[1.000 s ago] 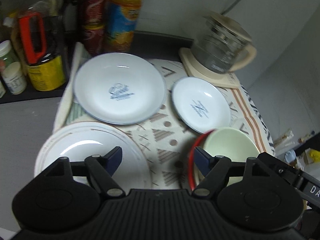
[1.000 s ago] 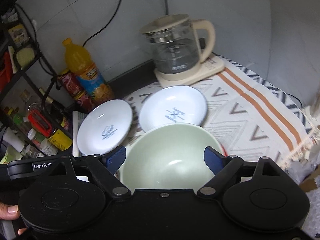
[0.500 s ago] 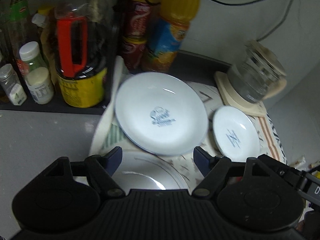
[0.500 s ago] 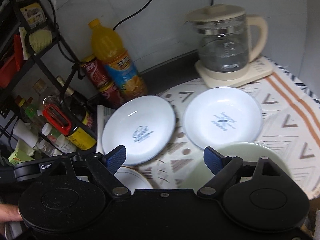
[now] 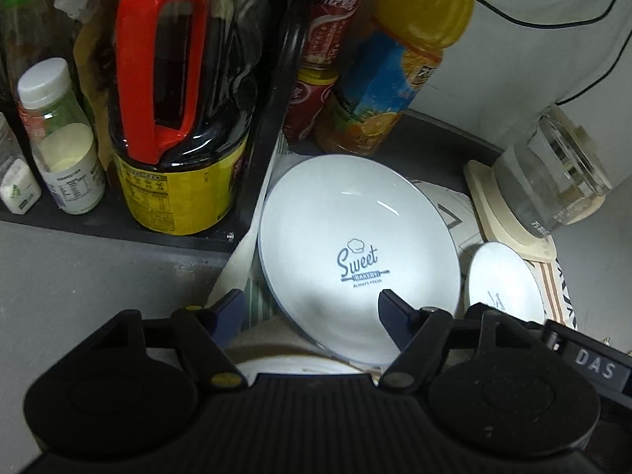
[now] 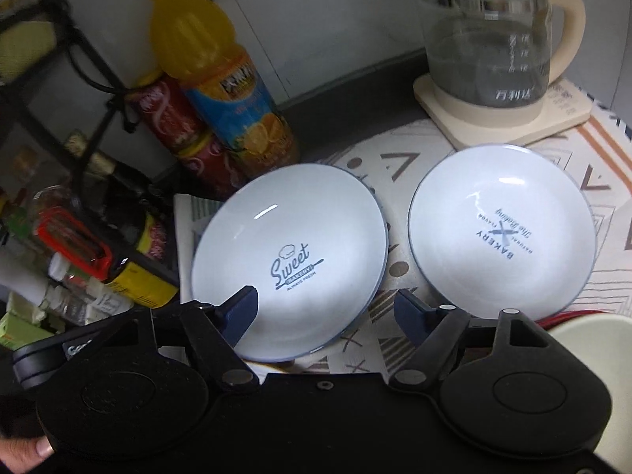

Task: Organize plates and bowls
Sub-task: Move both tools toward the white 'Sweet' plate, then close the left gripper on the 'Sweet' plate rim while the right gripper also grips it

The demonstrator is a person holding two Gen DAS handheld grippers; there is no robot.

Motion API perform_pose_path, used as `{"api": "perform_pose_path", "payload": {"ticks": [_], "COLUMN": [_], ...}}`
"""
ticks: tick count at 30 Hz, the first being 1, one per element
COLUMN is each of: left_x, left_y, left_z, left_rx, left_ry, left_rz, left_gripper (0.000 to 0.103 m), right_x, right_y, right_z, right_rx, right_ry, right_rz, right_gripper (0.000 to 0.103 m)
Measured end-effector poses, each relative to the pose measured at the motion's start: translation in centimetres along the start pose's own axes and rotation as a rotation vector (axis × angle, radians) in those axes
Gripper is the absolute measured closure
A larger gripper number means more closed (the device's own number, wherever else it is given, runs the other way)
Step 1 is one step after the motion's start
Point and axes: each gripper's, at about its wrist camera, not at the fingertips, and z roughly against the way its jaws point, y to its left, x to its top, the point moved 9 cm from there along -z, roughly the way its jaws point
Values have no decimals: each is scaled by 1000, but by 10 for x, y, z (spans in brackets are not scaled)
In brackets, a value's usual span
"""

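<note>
You can read "Sweet BAKERY ALWAYS FRESH", under a chef-hat mark, in blue on the left white plate [image 6: 290, 266]. The right white plate [image 6: 501, 229] carries "BAKERY", "NATURAL", "FLAVOR" and a script line, all upside down to you; the script itself is not legible. The left tongs [image 5: 310, 308] body shows white letters "DAS" at its right edge, cut off. The right tongs [image 6: 326, 310] body shows "Ge" at its left, the rest hidden. Chinese characters stand on the red cans [image 5: 331, 4] and the glass kettle [image 6: 489, 35].
</note>
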Motion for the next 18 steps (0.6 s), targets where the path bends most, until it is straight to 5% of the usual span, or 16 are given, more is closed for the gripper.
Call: {"api": "perform_pose_path", "payload": {"ticks": [18], "left_x": [-3], "left_y": [21], "left_z": [-59], "left_rx": [25], "left_ry": [83], "left_rz": [96], "left_gripper": [73], "right_x": [-11], "right_y": [-23], "right_z": [-88], "right_rx": [-58], "right_ry": [166], "right_rz": [-183], "right_gripper": [64]}}
